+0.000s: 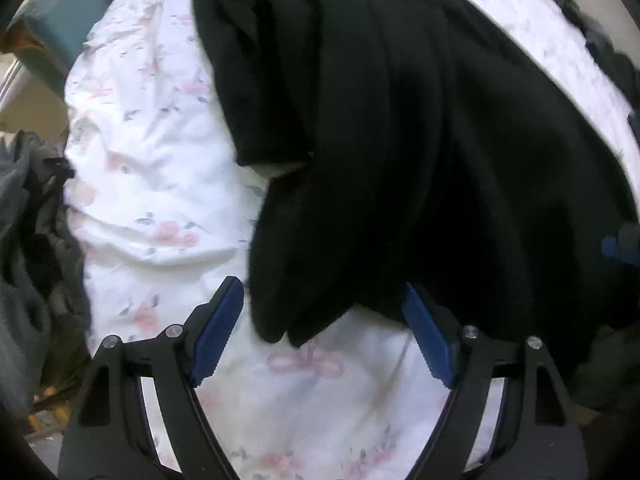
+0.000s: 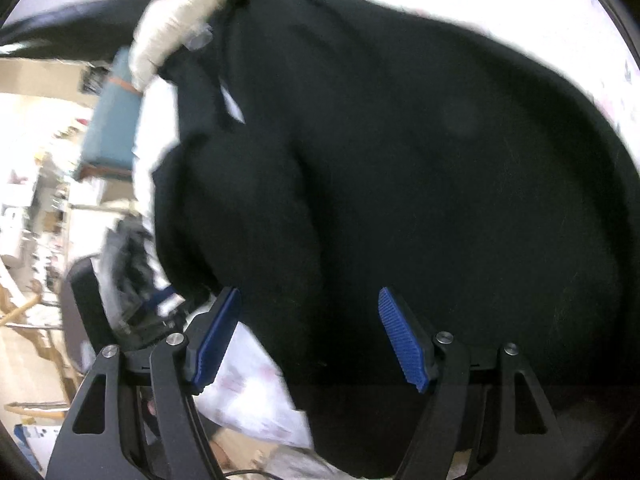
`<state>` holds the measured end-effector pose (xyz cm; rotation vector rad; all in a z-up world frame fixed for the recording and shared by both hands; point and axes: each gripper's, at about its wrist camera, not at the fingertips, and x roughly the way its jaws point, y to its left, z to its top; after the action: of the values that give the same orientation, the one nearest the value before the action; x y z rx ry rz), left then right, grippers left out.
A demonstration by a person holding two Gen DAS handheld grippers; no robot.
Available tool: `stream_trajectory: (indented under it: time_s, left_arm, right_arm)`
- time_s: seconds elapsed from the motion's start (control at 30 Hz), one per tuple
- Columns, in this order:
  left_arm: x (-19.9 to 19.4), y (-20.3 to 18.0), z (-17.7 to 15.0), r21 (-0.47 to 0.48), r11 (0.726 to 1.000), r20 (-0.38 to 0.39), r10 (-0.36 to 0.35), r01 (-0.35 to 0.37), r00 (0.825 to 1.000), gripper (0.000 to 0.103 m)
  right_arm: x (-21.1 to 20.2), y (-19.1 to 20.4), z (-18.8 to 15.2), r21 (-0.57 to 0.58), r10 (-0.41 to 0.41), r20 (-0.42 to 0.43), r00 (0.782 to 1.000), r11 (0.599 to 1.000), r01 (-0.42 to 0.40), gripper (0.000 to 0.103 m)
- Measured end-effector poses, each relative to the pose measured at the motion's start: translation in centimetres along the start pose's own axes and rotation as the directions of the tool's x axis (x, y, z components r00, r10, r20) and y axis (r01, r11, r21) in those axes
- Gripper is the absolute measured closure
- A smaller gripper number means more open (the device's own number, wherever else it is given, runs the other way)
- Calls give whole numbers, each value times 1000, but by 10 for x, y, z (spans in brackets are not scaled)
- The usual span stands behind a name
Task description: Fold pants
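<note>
Floral white bedsheet (image 1: 160, 184), teal headboard (image 2: 108, 128), cluttered shelves (image 2: 36, 184)

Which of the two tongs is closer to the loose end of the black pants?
Left. The left tongs stand open around the loose end of the black pants on the floral sheet. The right tongs hover open over the broad middle of the pants.

You see the black pants (image 1: 400, 140) lying on the bed, soft and thick, bunched in long folds. One part is folded over another, and a rounded end hangs toward you in the left view. In the right view the pants (image 2: 400, 160) fill most of the picture as one big dark, smooth heap.
</note>
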<state>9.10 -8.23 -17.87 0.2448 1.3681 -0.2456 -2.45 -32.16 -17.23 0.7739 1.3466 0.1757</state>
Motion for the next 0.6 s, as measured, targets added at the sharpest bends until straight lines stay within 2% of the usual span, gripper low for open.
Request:
stream_trajectory:
  time_s: [0.03,0.07,0.1,0.13,0.17,0.2,0.27,0.3,0.4,0.5,0.6]
  left_arm:
    - [3,-4,1,22,1000,17,20,-20,1000,28]
    - [3,-8,3,36,999,29,31,-32,999,44]
    - [2,-12,6,54,998,34,26,-27,999,64]
    - [-3,-16,9,77,997,45,17,-21,999,70]
    - [-9,-18,11,93,995,66,29,-35,997,72]
    - [-17,-19,12,101,993,96,55,-64,994,77]
    - [-35,-13,8,90,994,122,55,-66,991,93]
    - [-43,-8,6,74,996,122,44,-54,992,94]
    - [-84,20,-15,-14,999,156,-35,38,987,96]
    - [-130,49,-51,-83,987,188,-122,139,975,97]
    - [-173,78,-96,-156,962,215,-187,223,959,98]
  right_arm:
    - [10,-1,-3,6,-2,-37,999,1000,2,29]
    - [20,-1,-6,9,14,-75,997,1000,-13,30]
    - [29,1,-10,0,35,-107,994,999,-35,34]
    - [34,7,-14,-30,42,-123,991,998,-46,39]
    - [38,15,-18,-74,41,-128,991,996,-50,53]
    - [42,24,-23,-125,46,-130,990,990,-62,74]
    - [43,33,-29,-160,38,-127,991,985,-58,99]
    - [37,38,-32,-177,34,-104,994,983,-52,99]
    - [2,51,-40,-215,102,-33,994,971,-107,100]
    - [-34,67,-56,-285,165,-21,986,944,-164,100]
    - [-67,79,-73,-334,218,-31,975,918,-216,100]
